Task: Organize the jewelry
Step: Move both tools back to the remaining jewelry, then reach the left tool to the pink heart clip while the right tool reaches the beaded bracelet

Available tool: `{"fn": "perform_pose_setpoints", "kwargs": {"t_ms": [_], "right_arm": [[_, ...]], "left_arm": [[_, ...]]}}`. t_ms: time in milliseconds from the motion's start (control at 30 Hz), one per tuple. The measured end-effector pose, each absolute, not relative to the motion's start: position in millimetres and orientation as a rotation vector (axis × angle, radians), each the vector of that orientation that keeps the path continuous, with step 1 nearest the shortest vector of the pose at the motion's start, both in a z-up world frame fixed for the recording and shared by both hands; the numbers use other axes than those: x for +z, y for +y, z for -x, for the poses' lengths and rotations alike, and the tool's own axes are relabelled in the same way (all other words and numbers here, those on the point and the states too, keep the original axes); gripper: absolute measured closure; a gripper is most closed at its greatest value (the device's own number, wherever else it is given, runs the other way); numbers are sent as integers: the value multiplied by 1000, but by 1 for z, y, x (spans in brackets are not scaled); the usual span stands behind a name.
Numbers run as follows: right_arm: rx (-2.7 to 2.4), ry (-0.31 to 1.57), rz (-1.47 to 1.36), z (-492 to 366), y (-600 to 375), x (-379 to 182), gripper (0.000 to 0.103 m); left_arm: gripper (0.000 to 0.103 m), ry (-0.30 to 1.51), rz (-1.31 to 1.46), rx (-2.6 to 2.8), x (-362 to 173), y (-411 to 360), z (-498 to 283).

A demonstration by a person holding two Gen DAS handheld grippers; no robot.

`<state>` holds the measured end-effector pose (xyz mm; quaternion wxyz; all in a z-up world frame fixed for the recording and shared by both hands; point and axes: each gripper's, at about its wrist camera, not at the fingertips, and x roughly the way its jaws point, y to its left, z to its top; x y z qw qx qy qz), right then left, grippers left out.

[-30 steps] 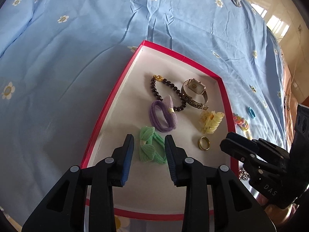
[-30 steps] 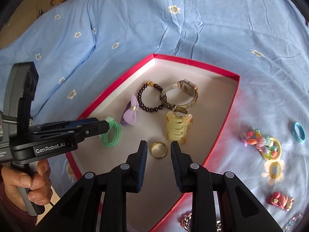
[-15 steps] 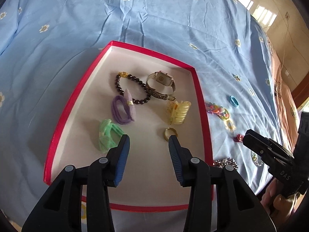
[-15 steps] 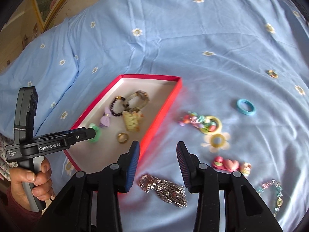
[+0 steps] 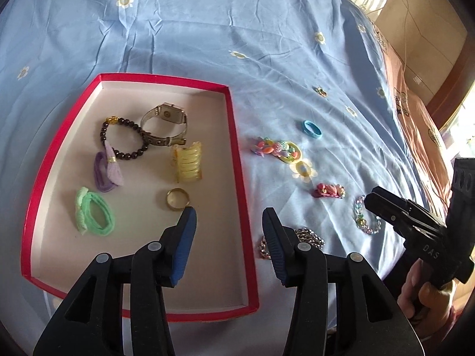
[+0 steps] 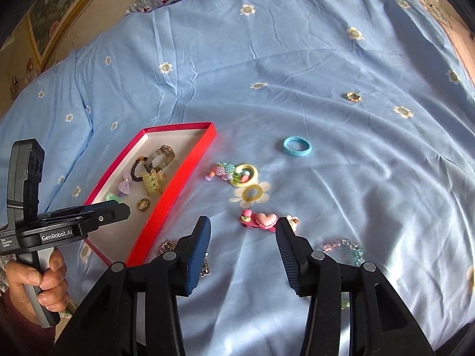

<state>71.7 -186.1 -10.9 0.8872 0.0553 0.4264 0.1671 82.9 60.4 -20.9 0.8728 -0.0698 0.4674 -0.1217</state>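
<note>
Left gripper (image 5: 227, 218): jaws just widened, spread, nothing between; lower centre, over red tray (image 5: 234, 148) edge.
Right gripper (image 6: 243, 231): jaws likewise just widened, empty.
Target, judged: pink heart clip (image 6: 259, 220), centre frame, just beyond the tips.
Advice: straddle clip's narrow width, close gently.

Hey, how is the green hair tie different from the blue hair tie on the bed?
The green hair tie lies inside the red box, while the blue hair tie lies outside it on the blue bedsheet. The green one is several looped strands with a small bow; the blue one is a single plain band. The green one looks bigger and bulkier. Both lie flat, untouched by either gripper.
</note>
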Motion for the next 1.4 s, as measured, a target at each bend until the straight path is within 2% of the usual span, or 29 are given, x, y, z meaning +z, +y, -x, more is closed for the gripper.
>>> {"fn": "perform_pose_setpoints", "kwargs": {"t_ms": [133,400,533,1200,1267,1300,1400], "right_arm": [[302,880,-113,-64,-204,-10,51],[225,891,-114,-53,-236,-17,50],[192,901,-128,-51,-251,-22,50],[156,978,-125,-61,-265,-50,52],[156,976,-119,-61,-265,-51,53],[153,976,-115,-61,-265,-51,54],[135,975,-94,-62,-265,-52,67]], "left_arm": [[56,979,110,-291,-20,39,-85],[52,982,23,-369,-22,-2,-93],[40,1005,-47,-411,-26,-23,-97],[40,1008,-353,-547,-57,-99,-129],[42,1008,-383,-556,-62,-104,-130],[47,1010,-391,-570,-65,-106,-130],[68,1013,-382,-611,-65,-109,-129]]}}
